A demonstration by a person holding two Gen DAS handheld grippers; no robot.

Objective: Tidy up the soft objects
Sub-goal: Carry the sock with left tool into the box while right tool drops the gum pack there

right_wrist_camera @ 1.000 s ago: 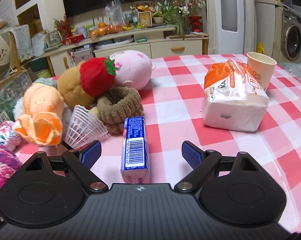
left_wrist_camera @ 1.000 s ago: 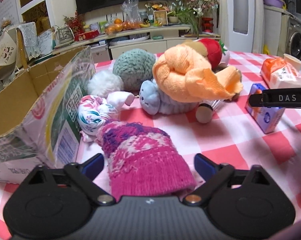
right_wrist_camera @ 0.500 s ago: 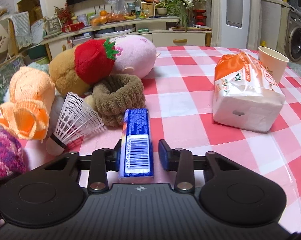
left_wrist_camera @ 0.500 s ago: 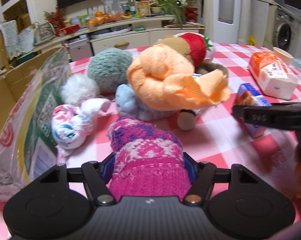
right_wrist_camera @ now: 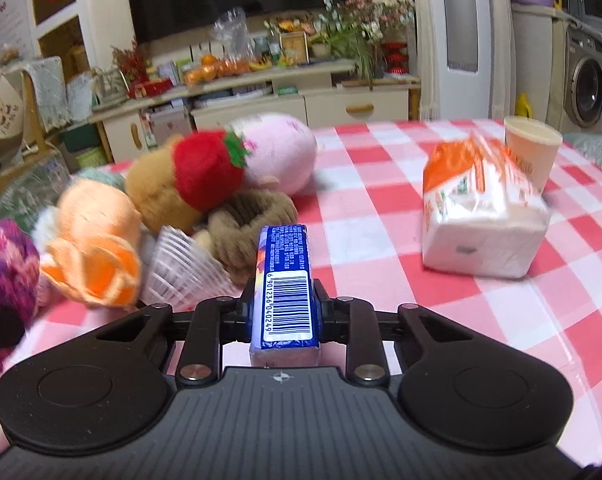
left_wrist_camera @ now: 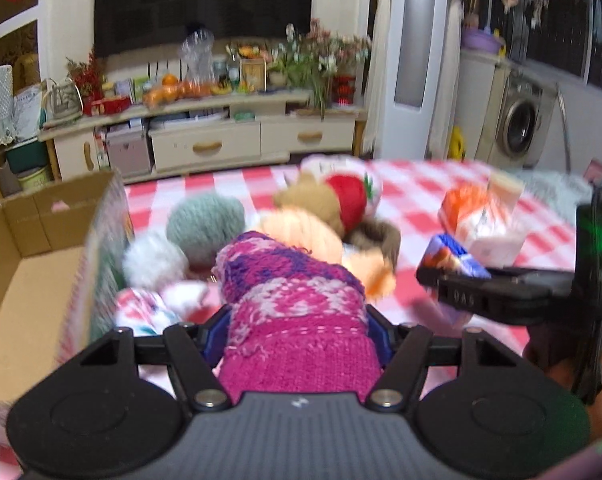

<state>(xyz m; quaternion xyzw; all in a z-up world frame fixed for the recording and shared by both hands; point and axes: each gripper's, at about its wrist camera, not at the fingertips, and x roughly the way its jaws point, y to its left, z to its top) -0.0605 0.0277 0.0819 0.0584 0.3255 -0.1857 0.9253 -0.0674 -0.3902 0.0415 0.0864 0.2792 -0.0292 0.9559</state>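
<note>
Left gripper [left_wrist_camera: 297,332] clamped on pink knitted sock [left_wrist_camera: 297,320], cuff between the pads, toe jutting ahead of the fingertips. Right gripper [right_wrist_camera: 285,316] pinched narrow on blue tissue pack [right_wrist_camera: 285,284], barcode face up, far end past the fingertips.

Just left of the left fingers: floral cloth bundle [left_wrist_camera: 141,312]; further left, open cardboard box [left_wrist_camera: 33,280], visible floor bare. Ahead of the left fingers: white pompom [left_wrist_camera: 153,258], orange knit [left_wrist_camera: 301,232], grey-green knit ball [left_wrist_camera: 205,220]. Ahead-left of the right fingers: shuttlecock [right_wrist_camera: 181,268], brown scrunchie [right_wrist_camera: 245,216], brown plush with strawberry [right_wrist_camera: 205,176], pink plush [right_wrist_camera: 281,152]. Ahead-right: tissue bag [right_wrist_camera: 481,216], paper cup [right_wrist_camera: 531,148].

Progress, judged: early. Two items gripped, none seen boxed; pile on checked tablecloth [right_wrist_camera: 381,208] unsorted.
</note>
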